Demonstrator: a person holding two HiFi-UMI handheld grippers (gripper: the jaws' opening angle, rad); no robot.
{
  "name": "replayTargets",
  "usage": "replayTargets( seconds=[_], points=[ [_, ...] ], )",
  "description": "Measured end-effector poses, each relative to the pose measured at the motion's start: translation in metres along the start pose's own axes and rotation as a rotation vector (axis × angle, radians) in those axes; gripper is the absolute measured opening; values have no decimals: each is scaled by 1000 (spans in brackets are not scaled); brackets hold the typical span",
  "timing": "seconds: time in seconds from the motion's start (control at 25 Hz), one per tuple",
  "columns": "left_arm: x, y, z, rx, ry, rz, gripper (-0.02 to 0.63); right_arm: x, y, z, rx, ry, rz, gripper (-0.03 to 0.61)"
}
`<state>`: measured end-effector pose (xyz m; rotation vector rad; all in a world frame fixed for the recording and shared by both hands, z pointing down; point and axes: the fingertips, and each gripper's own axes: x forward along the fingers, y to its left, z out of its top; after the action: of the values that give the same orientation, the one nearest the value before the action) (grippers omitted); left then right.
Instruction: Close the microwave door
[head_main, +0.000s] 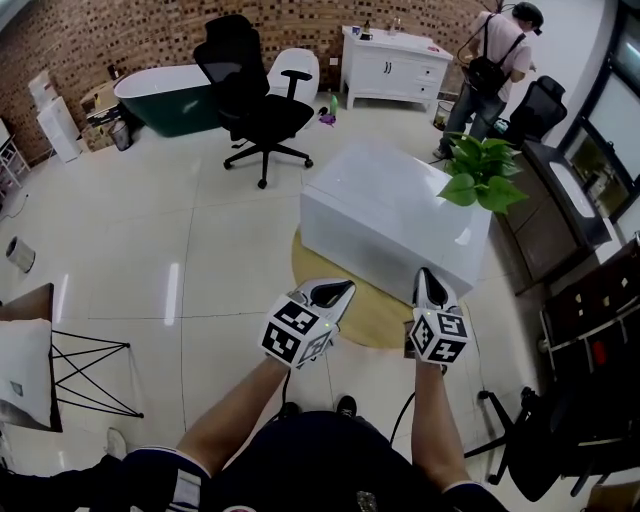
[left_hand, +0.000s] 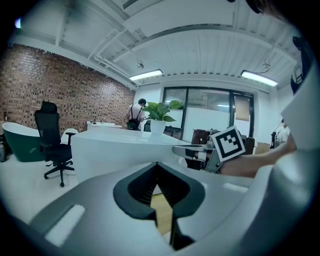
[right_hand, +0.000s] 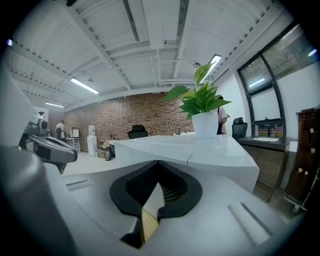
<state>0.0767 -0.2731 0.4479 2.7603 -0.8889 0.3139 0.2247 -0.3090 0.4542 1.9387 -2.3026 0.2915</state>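
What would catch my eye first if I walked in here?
Probably the big white block in the middle of the floor, with a leafy plant at its far right corner. Next, the left gripper and right gripper held low before it, both shut and empty. Behind stand a black chair and a brick wall.

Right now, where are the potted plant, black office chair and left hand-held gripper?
potted plant (head_main: 480, 168), head view, its leaves.
black office chair (head_main: 232, 60), head view, its backrest.
left hand-held gripper (head_main: 343, 289), head view, between fingertips.
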Motion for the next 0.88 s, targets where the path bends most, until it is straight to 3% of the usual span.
replayTargets(
  seconds=[0.36,0.88],
  points=[
    [0,-17,20,29,-37,-50,12,-32,40,36,-61,-114,171,1],
    [-1,-29,40,59,-77,-88,12,-53,66,76,-125,-175,257,2]
  ],
)
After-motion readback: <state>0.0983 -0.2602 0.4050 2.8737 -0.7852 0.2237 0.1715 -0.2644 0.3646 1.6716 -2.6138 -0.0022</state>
